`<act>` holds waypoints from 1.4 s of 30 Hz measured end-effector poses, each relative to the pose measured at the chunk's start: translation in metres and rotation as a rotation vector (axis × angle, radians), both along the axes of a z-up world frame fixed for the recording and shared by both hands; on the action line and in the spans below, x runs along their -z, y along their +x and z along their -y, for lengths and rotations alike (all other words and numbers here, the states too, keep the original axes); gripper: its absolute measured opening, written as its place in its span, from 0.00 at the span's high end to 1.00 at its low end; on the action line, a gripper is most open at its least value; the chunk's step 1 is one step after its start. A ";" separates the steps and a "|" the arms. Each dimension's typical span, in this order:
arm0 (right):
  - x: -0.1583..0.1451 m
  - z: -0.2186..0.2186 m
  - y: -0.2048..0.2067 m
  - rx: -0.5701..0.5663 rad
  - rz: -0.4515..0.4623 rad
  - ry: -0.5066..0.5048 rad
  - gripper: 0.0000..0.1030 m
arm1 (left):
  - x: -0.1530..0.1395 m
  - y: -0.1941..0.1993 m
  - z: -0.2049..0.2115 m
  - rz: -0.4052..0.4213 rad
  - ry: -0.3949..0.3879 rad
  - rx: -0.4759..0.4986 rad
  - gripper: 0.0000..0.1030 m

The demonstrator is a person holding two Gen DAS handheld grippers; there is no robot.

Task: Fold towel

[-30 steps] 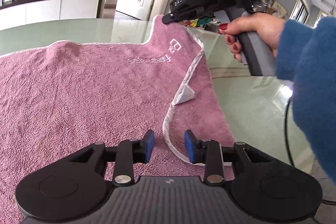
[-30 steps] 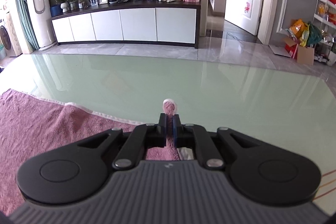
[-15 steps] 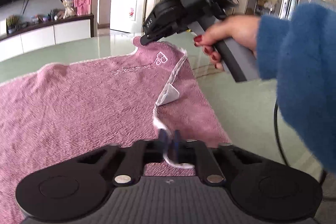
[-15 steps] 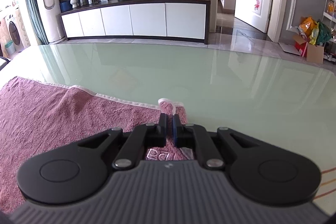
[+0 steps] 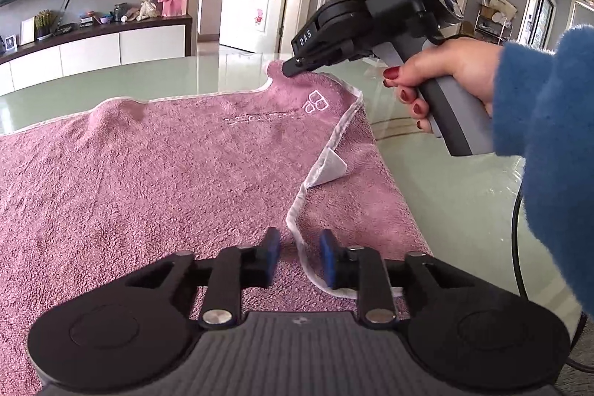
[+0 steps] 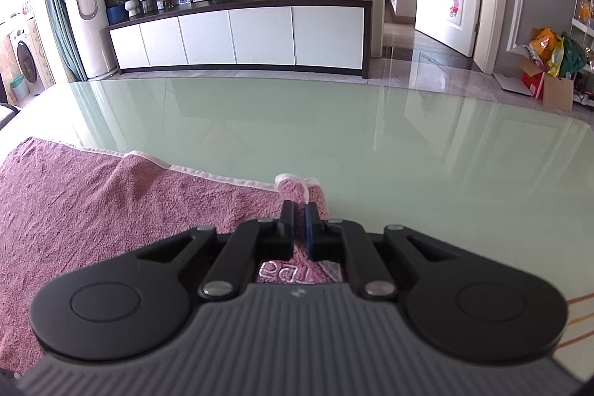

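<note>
Glossy green tabletop (image 5: 464, 195) carries a fluffy mauve towel (image 5: 148, 173) with white piping, embroidered lettering and one side folded over. Right tool (image 6: 300, 216) pinches its far corner; left tool (image 5: 299, 249), jaws just reopened, straddles the folded hem untouched.

Black claw (image 5: 297, 257), blue pads (image 5: 326, 257), silver screws; fuzzy blue sleeve (image 5: 549, 143), red-polished nails.

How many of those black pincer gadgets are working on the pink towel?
2. The left gripper sits at the near white-trimmed edge, jaws apart after just opening. The right gripper pinches the far corner of the towel, held by a hand.
</note>
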State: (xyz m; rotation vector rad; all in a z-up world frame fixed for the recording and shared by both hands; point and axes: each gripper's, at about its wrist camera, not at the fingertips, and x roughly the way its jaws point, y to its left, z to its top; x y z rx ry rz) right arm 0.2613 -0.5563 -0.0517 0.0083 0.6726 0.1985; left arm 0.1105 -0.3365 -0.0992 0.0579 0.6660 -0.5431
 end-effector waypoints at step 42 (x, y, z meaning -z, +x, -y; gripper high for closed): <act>-0.060 -0.114 0.010 -0.103 0.088 0.057 0.94 | -0.057 -0.045 -0.159 0.036 -0.085 -0.160 0.97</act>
